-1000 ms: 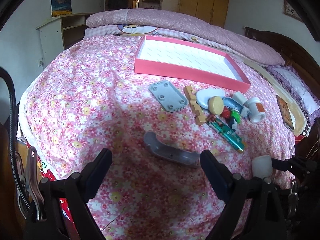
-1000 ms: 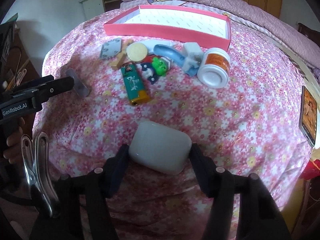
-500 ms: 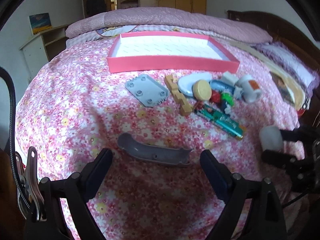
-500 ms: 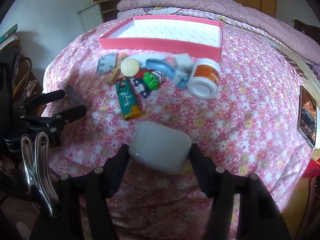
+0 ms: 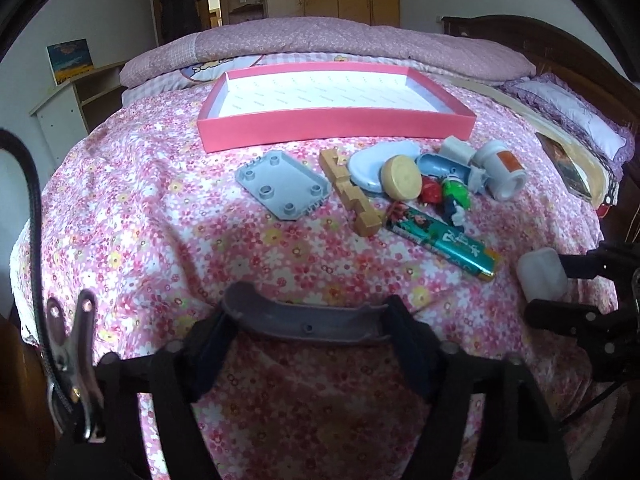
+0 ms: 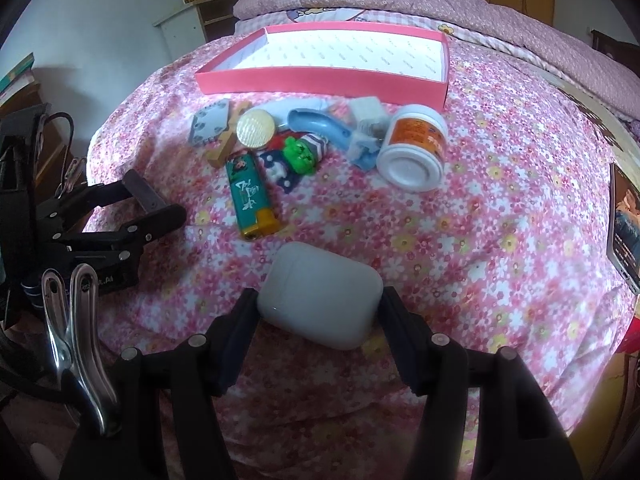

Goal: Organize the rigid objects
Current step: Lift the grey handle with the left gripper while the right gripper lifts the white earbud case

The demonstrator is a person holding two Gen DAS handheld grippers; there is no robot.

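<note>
left gripper (image 5: 308, 322): jaws have just been closing, now at both ends of the curved grey piece (image 5: 304, 320) on the floral bedspread (image 5: 140, 220). right gripper (image 6: 318, 306): clamped on the white case (image 6: 318, 292). pink tray (image 5: 336, 126) beyond, no items inside

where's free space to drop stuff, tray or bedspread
The pink tray is bare inside. The bedspread is open left of the grey plate. It is crowded from the wooden piece to the white jar.
</note>
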